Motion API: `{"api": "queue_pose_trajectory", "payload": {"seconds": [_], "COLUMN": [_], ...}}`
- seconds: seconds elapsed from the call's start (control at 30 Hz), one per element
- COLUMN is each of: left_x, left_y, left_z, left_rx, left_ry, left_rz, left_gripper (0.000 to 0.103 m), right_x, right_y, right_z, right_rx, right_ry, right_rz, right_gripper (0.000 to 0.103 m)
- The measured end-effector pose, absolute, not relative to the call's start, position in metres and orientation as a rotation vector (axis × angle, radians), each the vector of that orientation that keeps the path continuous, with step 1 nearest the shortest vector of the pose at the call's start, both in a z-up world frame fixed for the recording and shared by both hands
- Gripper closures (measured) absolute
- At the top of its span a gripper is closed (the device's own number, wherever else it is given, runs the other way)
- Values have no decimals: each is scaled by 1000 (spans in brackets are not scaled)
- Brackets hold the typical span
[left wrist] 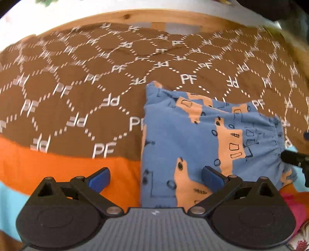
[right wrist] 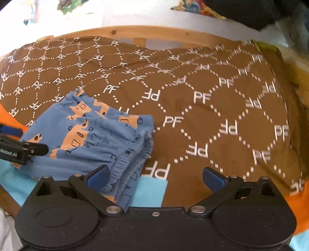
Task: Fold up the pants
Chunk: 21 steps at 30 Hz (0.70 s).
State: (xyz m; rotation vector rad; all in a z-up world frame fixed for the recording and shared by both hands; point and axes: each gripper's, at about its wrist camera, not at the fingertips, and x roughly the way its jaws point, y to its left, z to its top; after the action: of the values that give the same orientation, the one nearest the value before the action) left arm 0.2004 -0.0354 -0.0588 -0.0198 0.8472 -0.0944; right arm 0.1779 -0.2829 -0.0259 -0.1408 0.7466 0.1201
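Note:
The blue pants [left wrist: 202,139] with orange patches lie folded in a compact stack on the brown patterned cover [left wrist: 77,86]. My left gripper [left wrist: 156,178] is open, its fingers astride the stack's left edge, holding nothing. In the right wrist view the pants [right wrist: 92,139] lie at the left, the elastic waistband toward me. My right gripper [right wrist: 155,178] is open and empty, its left finger [right wrist: 98,176] at the waistband. The right gripper's tip shows at the right edge of the left wrist view [left wrist: 295,158]. The left gripper shows at the left edge of the right wrist view [right wrist: 23,151].
The brown cover [right wrist: 212,115] with white "PF" lettering spreads over an orange and light blue sheet [left wrist: 67,170]. A wooden bed frame [left wrist: 135,18] runs along the far edge, with a white wall behind. Dark items [right wrist: 251,11] sit at the top right.

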Motion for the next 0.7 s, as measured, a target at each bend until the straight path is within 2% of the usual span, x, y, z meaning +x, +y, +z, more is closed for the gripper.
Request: {"api": "queue_pose_trajectory", "payload": {"seconds": [0.4, 0.57, 0.7], "left_x": [191, 189, 187], "left_y": [-29, -30, -30], "left_z": [-64, -65, -66], "left_rx": [-46, -42, -39], "left_ry": [818, 812, 802], "left_rz": [-95, -90, -87], "left_gripper": [0, 0, 0], "right_x": [179, 175, 178], "right_y": [-285, -283, -280], "right_z": [-27, -17, -25], "right_rx": [-121, -119, -154], "right_ry": [758, 699, 742], "right_rz": [120, 133, 145], "right_gripper": [1, 1, 1]}}
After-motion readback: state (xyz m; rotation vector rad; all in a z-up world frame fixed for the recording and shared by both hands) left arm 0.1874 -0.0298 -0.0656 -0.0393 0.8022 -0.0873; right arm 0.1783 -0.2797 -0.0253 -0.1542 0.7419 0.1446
